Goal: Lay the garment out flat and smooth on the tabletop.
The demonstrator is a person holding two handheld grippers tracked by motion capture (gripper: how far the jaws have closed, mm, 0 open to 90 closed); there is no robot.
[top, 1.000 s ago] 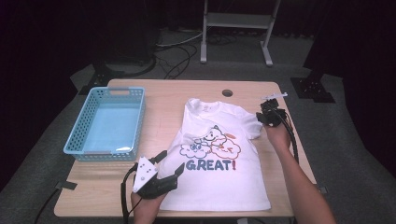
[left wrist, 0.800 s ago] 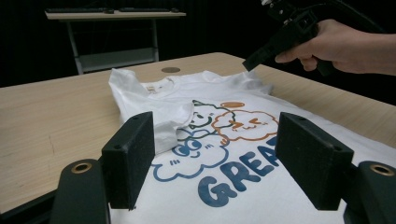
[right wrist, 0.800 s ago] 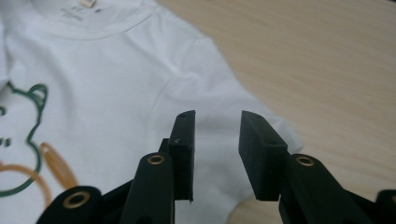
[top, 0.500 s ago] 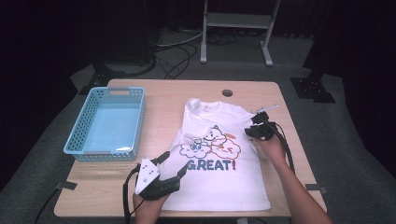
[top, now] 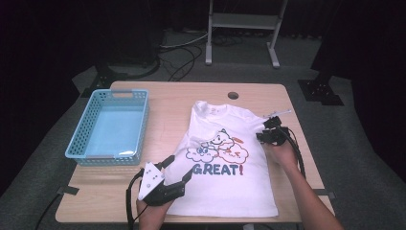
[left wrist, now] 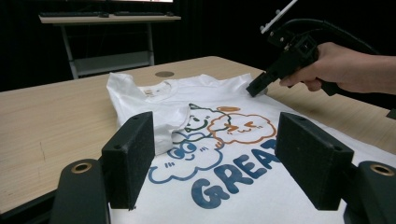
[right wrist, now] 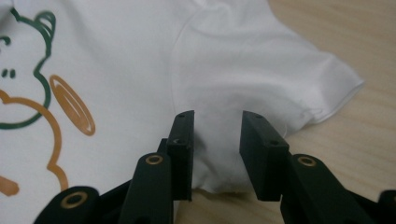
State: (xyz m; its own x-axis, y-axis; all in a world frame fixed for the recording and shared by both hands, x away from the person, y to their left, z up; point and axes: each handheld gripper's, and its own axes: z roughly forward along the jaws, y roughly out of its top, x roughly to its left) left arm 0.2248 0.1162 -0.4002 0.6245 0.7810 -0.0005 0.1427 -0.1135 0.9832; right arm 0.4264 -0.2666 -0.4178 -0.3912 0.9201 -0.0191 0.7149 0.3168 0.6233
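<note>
Soft white printed T-shirt, flat

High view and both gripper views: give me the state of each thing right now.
T-shirt: flat on the table, print up, one sleeve folded in.
Basket: upright, empty.
Left claw: open, over the shirt's lower edge.
Right claw: open around the sleeve fabric, not yet shut.

L black two-jaw gripper low near bottom edge, jaws wide apart, pointing up-right. R black two-jaw gripper tipped down, jaws part-open, forearm stretched fwd.
</note>
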